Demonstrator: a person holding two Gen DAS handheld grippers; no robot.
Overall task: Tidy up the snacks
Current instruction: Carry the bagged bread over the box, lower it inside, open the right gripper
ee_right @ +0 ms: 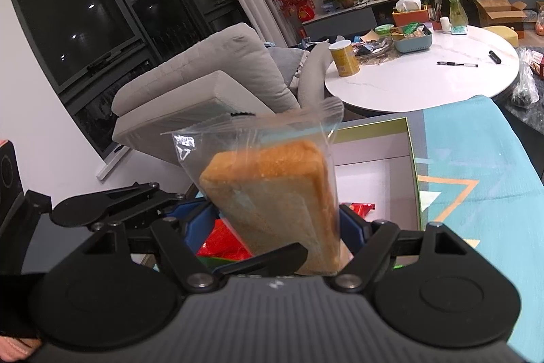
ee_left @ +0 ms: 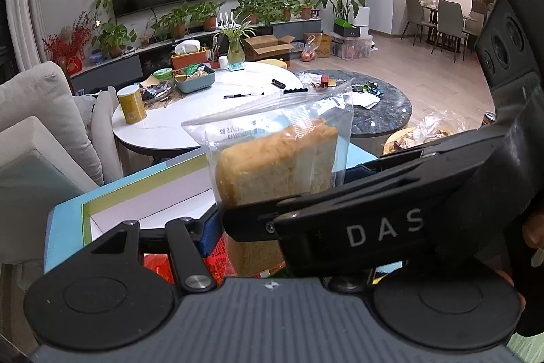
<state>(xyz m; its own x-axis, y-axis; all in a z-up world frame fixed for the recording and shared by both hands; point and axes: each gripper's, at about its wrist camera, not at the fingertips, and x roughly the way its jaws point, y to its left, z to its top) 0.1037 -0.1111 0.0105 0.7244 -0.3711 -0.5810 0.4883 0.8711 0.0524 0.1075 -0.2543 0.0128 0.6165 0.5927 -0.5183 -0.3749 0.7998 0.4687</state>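
A: Right gripper (ee_right: 278, 223) pinches the bagged bread (ee_right: 272, 189) upright; the left gripper (ee_left: 272, 220) looks pinched on it too, over the open box (ee_right: 374, 159).

B: Slick film could slip, dropping it onto the red packets (ee_right: 221, 240).

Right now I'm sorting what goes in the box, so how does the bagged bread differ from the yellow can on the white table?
The bagged bread is held upright between gripper fingers above the open box; the yellow can stands free on the white table. The bread is a soft slab in clear plastic; the can is a rigid, opaque cylinder. Both stand upright.
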